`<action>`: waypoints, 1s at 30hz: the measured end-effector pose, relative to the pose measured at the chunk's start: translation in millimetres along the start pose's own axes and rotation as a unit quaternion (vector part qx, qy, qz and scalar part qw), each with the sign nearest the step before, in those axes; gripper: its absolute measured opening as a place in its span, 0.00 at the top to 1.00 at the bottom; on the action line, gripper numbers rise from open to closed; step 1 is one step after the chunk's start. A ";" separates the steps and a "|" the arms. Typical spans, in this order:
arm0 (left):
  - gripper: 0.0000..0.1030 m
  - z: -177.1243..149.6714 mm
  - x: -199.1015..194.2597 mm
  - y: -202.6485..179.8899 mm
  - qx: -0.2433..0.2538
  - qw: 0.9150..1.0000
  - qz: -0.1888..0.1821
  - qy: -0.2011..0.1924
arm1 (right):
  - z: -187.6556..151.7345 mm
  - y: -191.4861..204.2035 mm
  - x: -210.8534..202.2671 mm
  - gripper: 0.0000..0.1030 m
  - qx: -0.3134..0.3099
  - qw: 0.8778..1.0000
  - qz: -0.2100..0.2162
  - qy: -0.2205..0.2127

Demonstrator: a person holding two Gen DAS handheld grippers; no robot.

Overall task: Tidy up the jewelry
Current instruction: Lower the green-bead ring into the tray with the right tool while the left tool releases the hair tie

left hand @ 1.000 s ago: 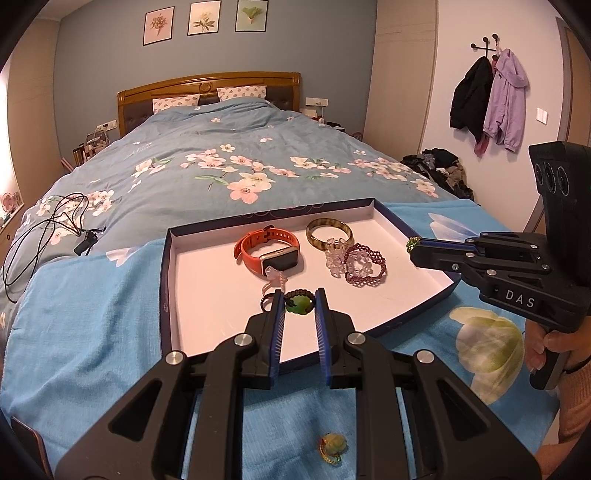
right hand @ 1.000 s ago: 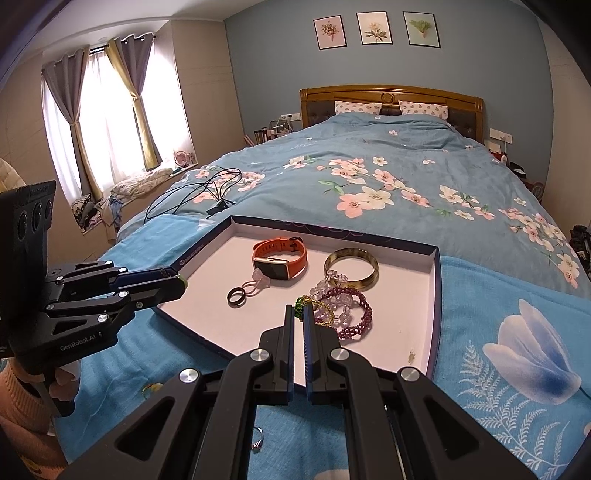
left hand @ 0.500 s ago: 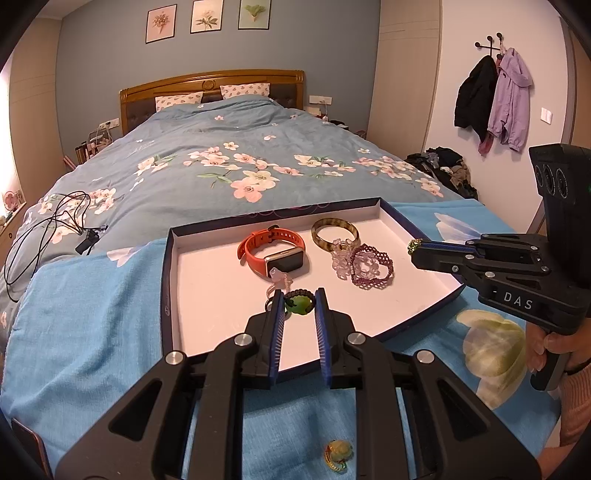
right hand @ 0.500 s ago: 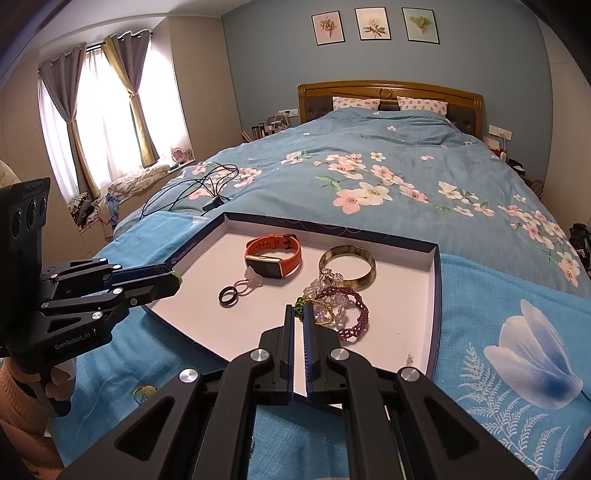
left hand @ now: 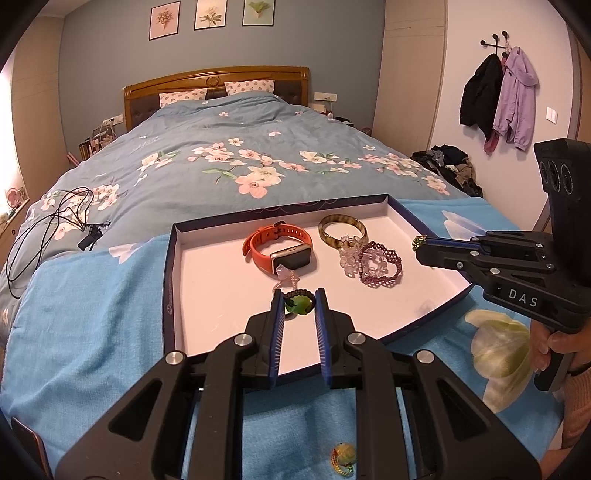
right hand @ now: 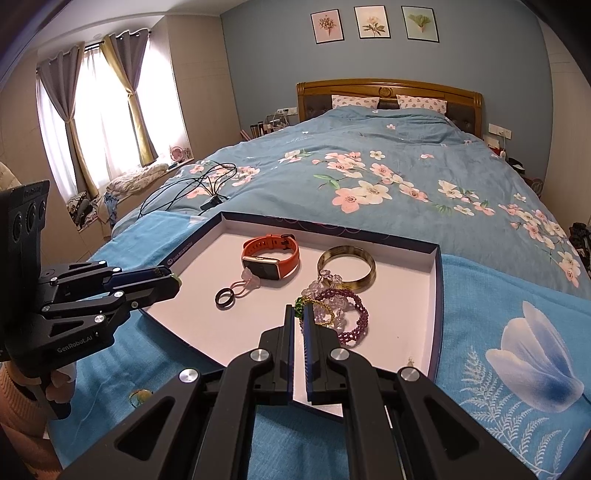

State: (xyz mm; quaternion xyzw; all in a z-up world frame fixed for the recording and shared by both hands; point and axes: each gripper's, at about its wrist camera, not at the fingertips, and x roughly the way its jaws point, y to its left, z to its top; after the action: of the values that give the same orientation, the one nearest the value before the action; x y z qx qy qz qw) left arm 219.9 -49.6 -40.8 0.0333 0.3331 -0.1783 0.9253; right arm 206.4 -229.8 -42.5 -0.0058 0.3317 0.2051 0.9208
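Blue pads, left gripper (left hand: pixel 298 301): closed on a green-stone ring (left hand: pixel 300 305) with a dark braided band, held above the near part of the tray
Right gripper (right hand: pixel 298 314): jaws pressed together, pinching a small green-beaded piece (right hand: pixel 298 305) with a thin gold chain, over the tray by the bracelets
Pink charm loop (left hand: pixel 285 274): on the tray floor just beyond the left tips, touching the watch
Black ring (right hand: pixel 224 297): flat on the tray, at the end of the pink loop
Orange watch (left hand: pixel 277 248): on its side in the middle of the tray, screen facing the cameras
Purple beaded bracelet (left hand: pixel 380 264): lying against a clear crystal bracelet (left hand: pixel 349 254)
Amber bangle (left hand: pixel 342 229): flat, toward the far side of the tray, touching the crystal beads
Tray (left hand: pixel 221 273): shallow box lid, white inside, dark blue rim, on a light blue blanket (left hand: pixel 85 325); the small print on its left rim is too small to read
Loose piece on blanket (left hand: pixel 343 458): yellowish-green stone with gold chain, in front of the tray, below the left gripper
Writing on right gripper body: "DAS"
Writing on left gripper body: "GenRobot.AI"
Wall: three framed flower prints (right hand: pixel 375 23) over the headboard
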 end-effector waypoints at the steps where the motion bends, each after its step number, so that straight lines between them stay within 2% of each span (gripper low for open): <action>1: 0.84 0.0 0.2 0.2 0.000 1.000 0.000 0.000 | 0.3 0.2 0.0 0.97 0.001 1.000 0.001 0.000; 30: 0.84 2.2 8.6 3.1 -0.005 1.000 0.007 0.008 | -0.4 -5.7 6.8 0.97 -0.001 1.000 -0.002 0.008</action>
State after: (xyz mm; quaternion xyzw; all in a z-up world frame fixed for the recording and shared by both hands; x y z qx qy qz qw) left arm 228.5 -49.7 -44.7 0.0323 0.3416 -0.1695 0.9239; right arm 213.1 -232.6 -47.7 -0.0092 0.3391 0.2033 0.9185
